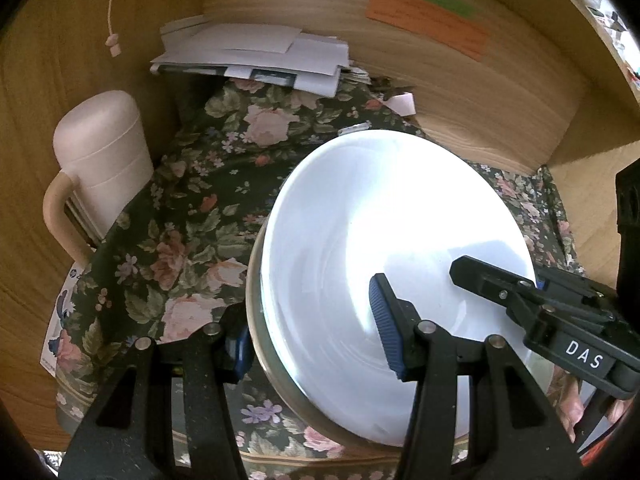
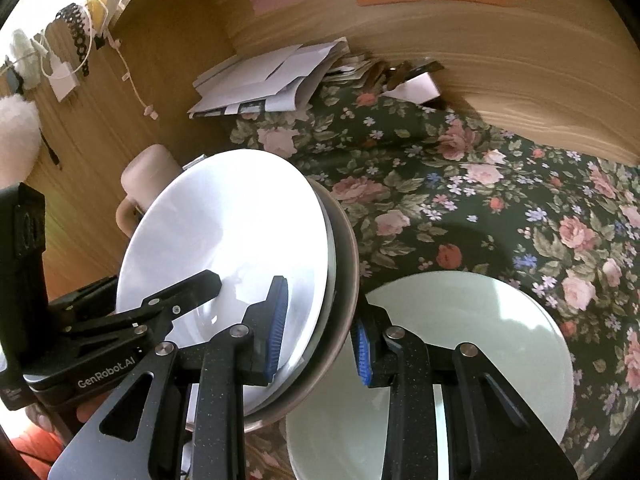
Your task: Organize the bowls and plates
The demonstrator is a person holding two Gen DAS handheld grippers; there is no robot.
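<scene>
A stack of dishes, white plates (image 1: 384, 232) nested in a taupe bowl (image 1: 256, 320), hangs tilted above the floral cloth. My left gripper (image 1: 312, 332) is shut on the stack's near-left rim, one blue pad inside and one under the bowl. My right gripper (image 2: 320, 334) is shut on the opposite rim of the same stack (image 2: 224, 232), straddling the taupe bowl (image 2: 346, 280). Each view also shows a finger (image 1: 492, 284) (image 2: 184, 288) of the other gripper lying on the top plate. A pale green plate (image 2: 488, 336) lies flat on the cloth below the right gripper.
The floral cloth (image 1: 192, 208) covers a table boxed in by wooden panels (image 1: 480, 92). A pale lidded mug (image 1: 100, 152) stands at the left, a pile of papers (image 1: 256, 56) at the back. Paper notes (image 1: 428, 20) stick on the back panel; cables (image 2: 132, 76) hang at left.
</scene>
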